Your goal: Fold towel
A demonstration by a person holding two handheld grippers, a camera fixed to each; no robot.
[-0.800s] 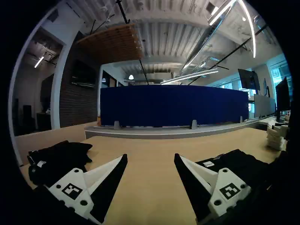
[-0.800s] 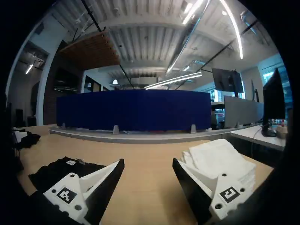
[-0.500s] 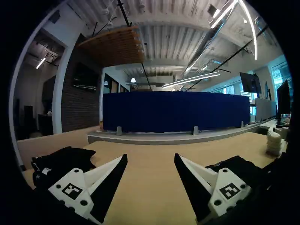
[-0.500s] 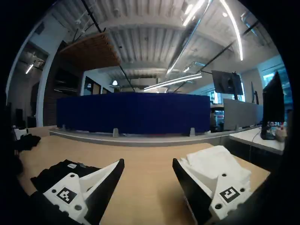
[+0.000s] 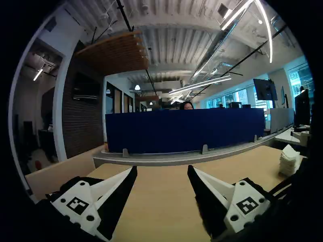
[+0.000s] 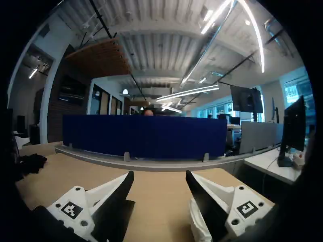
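Hovering above the smooth tan wooden table (image 5: pixel 161 209), both grippers keep their jaws spread, pinching nothing.
The left gripper (image 5: pixel 162 169) has white wedge fingers. A crumpled black towel (image 5: pixel 269 190) lies under one of them, and the layered white towel stack (image 5: pixel 290 159) sits farther off. The right gripper (image 6: pixel 159 174) hangs just over that stack. Both views have tilted up since earlier: the towels sit lower, and a person's head (image 5: pixel 186 105) now tops the blue divider (image 5: pixel 181 129).
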